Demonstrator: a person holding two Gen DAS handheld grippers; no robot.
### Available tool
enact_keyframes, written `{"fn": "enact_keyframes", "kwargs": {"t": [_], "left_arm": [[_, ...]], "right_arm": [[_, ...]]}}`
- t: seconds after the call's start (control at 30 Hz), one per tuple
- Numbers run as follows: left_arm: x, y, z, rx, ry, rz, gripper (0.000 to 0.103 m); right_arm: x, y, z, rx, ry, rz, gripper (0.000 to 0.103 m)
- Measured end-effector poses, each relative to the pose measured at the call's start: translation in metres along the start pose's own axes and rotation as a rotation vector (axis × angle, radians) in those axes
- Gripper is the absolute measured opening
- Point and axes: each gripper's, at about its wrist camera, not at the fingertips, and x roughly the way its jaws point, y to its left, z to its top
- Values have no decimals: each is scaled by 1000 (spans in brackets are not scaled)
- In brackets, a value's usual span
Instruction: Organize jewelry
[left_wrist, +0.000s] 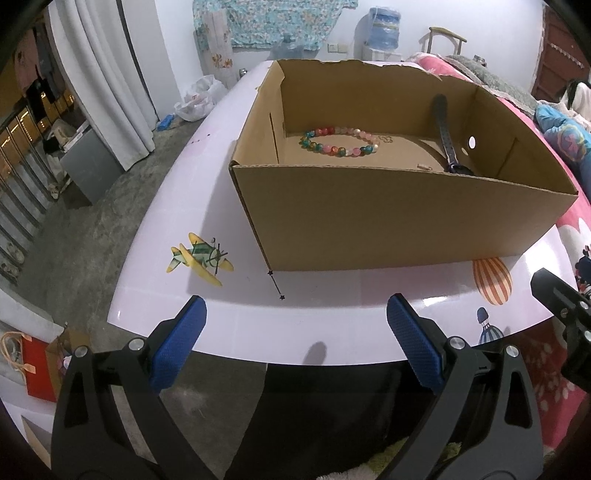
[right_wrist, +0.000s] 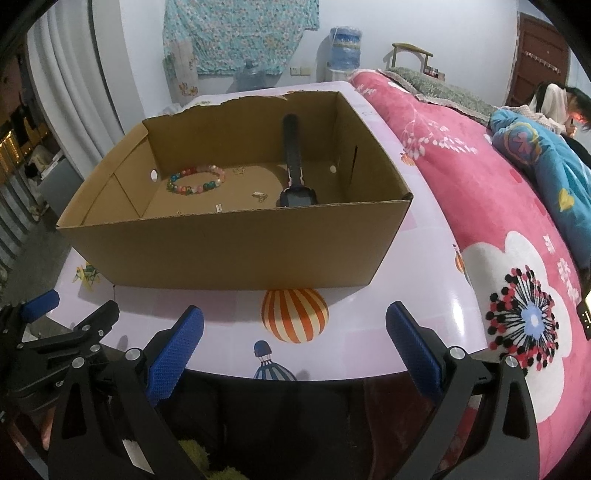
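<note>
An open cardboard box stands on a pale pink table. Inside lie a colourful bead bracelet, a dark watch leaning on the far wall, and small gold pieces on the box floor. My left gripper is open and empty, at the table's near edge in front of the box. My right gripper is open and empty, also at the near edge. Each gripper shows at the side of the other's view.
The table top has printed pictures: a yellow plane and a striped balloon. A bed with a pink flowered blanket lies right of the table, with a person on it. Concrete floor lies to the left.
</note>
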Motion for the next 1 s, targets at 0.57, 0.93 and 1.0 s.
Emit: {"fn": "enact_keyframes", "kwargs": {"t": [0.57, 0.93, 1.0], "left_arm": [[-16, 2, -1, 1, -41, -12, 95], [-19, 0, -1, 6, -44, -6, 95], [-19, -1, -1, 8, -43, -4, 95]], "right_arm": [[-5, 7, -3, -6, -6, 14, 96], [-8, 4, -3, 2, -17, 18, 96], [-8, 4, -3, 4, -17, 19, 96]]}}
